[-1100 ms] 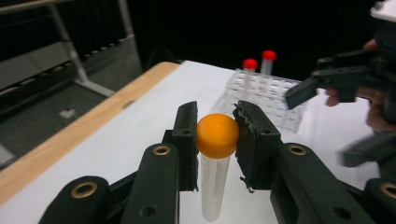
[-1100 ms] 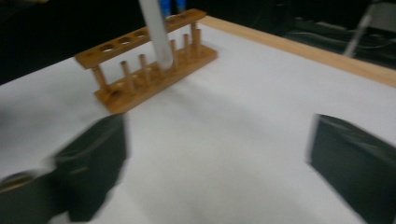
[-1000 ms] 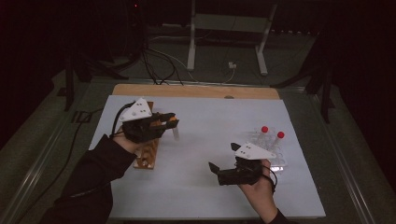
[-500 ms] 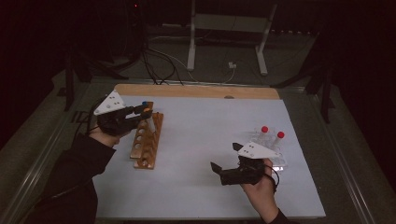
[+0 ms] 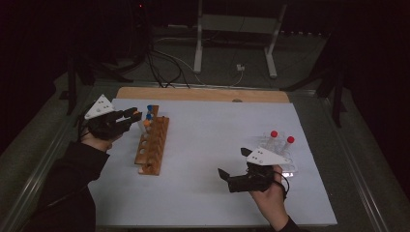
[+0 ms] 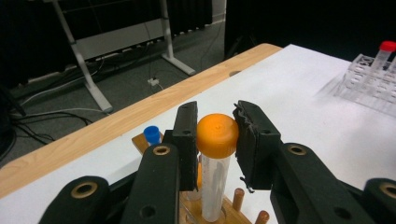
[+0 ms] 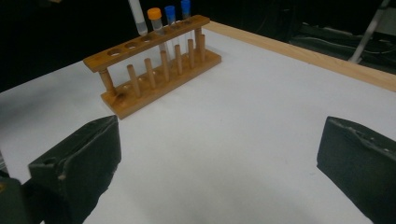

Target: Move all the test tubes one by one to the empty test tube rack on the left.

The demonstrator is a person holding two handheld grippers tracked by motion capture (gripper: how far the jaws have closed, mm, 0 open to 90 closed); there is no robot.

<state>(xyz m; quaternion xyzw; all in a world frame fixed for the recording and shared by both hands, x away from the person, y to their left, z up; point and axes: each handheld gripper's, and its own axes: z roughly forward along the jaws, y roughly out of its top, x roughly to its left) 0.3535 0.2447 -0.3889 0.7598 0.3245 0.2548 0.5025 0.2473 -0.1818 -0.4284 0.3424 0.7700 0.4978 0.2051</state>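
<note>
Gripping an orange-capped tube (image 6: 216,154) by its cap, the left gripper (image 6: 215,140) has its fingers (image 6: 187,140) closed on both sides of the cap, the tube hanging upright with its lower end at a hole of the wooden rack (image 5: 152,145). That rack stands on the left part of the white surface (image 5: 212,145), with 2 blue-capped tubes (image 7: 177,18) at its far end and another orange-capped one (image 7: 155,21) beside them. Well apart, the right gripper (image 5: 232,171) rests low over the surface near the person's side, its fingers (image 7: 79,154) spread wide with nothing between them. Just behind it a clear rack (image 5: 280,154) holds 2 red-capped tubes (image 5: 274,137).
</note>
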